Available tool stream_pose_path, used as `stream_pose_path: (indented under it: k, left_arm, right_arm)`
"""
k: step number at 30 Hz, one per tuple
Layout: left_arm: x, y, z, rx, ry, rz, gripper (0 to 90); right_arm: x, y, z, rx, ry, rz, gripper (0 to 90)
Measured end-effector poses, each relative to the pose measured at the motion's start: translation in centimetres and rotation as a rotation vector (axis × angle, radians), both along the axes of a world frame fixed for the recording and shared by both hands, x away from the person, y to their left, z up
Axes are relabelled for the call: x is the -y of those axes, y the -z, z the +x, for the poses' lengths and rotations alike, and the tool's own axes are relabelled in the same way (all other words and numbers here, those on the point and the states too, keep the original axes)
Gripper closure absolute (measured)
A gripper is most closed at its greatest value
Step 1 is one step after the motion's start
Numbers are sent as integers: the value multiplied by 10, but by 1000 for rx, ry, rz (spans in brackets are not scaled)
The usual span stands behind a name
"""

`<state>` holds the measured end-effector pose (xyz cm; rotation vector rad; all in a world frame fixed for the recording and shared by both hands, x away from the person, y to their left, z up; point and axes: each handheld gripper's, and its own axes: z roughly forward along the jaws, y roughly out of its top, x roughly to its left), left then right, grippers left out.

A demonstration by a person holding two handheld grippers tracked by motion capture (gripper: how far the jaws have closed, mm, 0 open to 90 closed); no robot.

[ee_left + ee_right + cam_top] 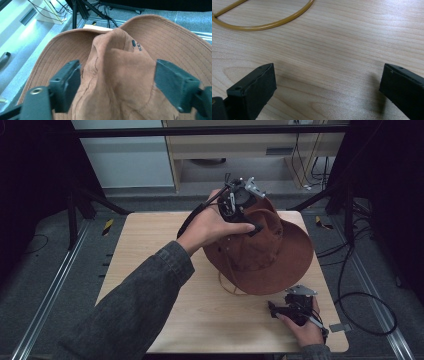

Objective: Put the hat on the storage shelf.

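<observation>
Wood table carries a brown hat, right of centre, its cord looped toward the near edge. Left gripper straddles the crown, jaws spread, pads beside the fabric. Right gripper rests near the front-right corner, jaws apart, nothing between.

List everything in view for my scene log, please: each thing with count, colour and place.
hat: one, rust-brown suede, wide brim, on the table's right half, crown between the left jaws.
chin cord: one, tan-yellow, looped on the table in front of the hat.
table: one, light wood, centre of the high view.
floor cables: several, black, on grey floor right of the table.
left hand-held gripper: one, black, jaws straddling the hat's crown, wide apart.
right hand-held gripper: one, black, jaws open, low over bare table near the front right corner.
sleeve: one, dark grey, on the left forearm.
</observation>
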<state>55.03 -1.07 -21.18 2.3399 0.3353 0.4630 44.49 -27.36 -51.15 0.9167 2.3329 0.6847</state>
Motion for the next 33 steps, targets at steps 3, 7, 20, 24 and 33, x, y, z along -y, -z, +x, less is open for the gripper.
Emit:
stream_pose_path:
  k: [3, 7, 20, 24, 33]
  left_arm:
    - [-5, 0, -3, 5, 2, -1, 157]
    - [-13, 0, -5, 11, 3, -25, 114]
    - [-44, -4, -21, 40, -3, -76, 68]
    - [-53, -9, -24, 37, -10, -87, 65]
    - [-70, -10, -34, 28, -26, -103, 65]
  right_arm:
    - [0, 0, 0, 0, 0, 0, 7]
    - [0, 0, 0, 0, 0, 0, 7]
    - [0, 0, 0, 0, 0, 0, 7]
    - [0, 0, 0, 0, -1, -1, 8]
    - [0, 0, 0, 0, -1, 1, 7]
